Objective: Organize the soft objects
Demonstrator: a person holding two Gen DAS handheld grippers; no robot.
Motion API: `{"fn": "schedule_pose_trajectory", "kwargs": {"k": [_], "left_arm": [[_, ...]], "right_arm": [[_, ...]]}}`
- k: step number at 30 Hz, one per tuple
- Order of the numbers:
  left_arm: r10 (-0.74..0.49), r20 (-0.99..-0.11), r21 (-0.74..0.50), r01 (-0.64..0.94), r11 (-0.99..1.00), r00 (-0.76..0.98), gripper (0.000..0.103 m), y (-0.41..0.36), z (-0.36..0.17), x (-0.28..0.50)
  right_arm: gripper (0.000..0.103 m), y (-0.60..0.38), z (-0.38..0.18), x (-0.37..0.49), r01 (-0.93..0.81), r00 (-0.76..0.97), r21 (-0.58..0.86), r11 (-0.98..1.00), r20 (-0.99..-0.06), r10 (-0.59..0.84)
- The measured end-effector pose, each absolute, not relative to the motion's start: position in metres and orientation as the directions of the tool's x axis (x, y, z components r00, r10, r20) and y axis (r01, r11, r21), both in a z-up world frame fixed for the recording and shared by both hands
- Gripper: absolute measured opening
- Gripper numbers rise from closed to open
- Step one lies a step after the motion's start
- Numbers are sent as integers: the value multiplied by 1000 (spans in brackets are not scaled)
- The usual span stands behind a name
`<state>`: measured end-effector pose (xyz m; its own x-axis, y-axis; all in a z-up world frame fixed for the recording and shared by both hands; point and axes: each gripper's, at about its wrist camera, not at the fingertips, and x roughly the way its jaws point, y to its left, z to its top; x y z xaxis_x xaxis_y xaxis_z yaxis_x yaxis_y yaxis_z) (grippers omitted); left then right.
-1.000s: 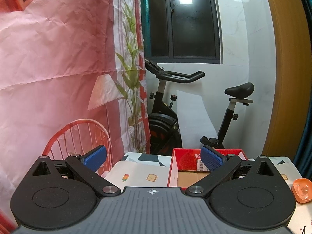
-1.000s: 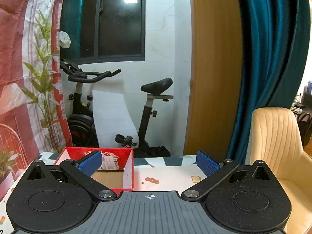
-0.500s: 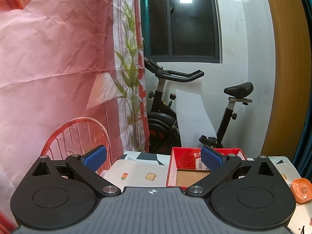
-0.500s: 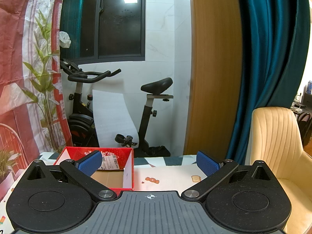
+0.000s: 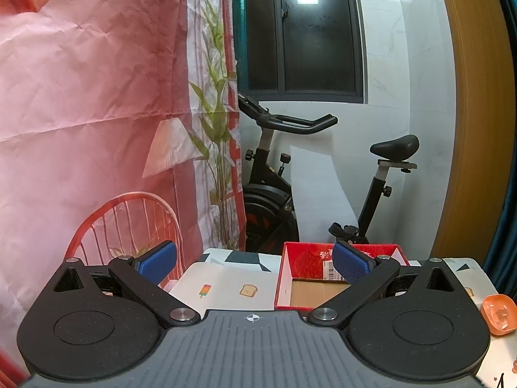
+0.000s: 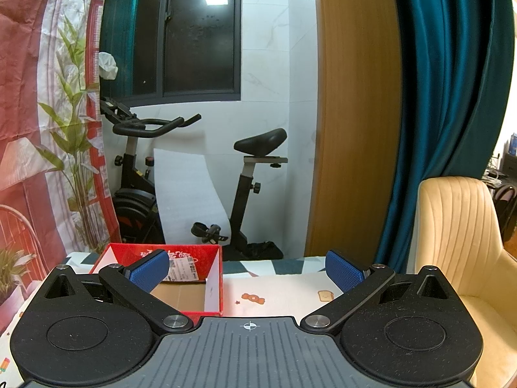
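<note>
Patterned tablecloth (image 6: 290, 287) bears red box (image 6: 213, 291); exercise bike (image 6: 245, 177) behind.

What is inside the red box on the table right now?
The red box shows a bare brown cardboard floor and a barcode label on its far inner wall. No soft objects are visible inside. The right tongs cover its left part, so that corner cannot be checked.

Red box (image 5: 310, 258) open, upright on table; orange soft object (image 5: 497, 313) right.
</note>
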<state>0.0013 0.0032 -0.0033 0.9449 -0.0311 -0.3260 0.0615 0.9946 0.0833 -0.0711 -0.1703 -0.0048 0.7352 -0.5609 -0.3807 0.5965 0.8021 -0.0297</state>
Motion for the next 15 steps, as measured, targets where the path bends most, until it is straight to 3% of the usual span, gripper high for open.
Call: {"fn": "schedule_pose_trajectory", "kwargs": {"k": [15], "left_arm": [[-33, -328, 79, 63, 995, 944, 103, 5, -4, 1]], "right_arm": [[103, -168, -3, -70, 593, 738, -30, 805, -380, -557]]}}
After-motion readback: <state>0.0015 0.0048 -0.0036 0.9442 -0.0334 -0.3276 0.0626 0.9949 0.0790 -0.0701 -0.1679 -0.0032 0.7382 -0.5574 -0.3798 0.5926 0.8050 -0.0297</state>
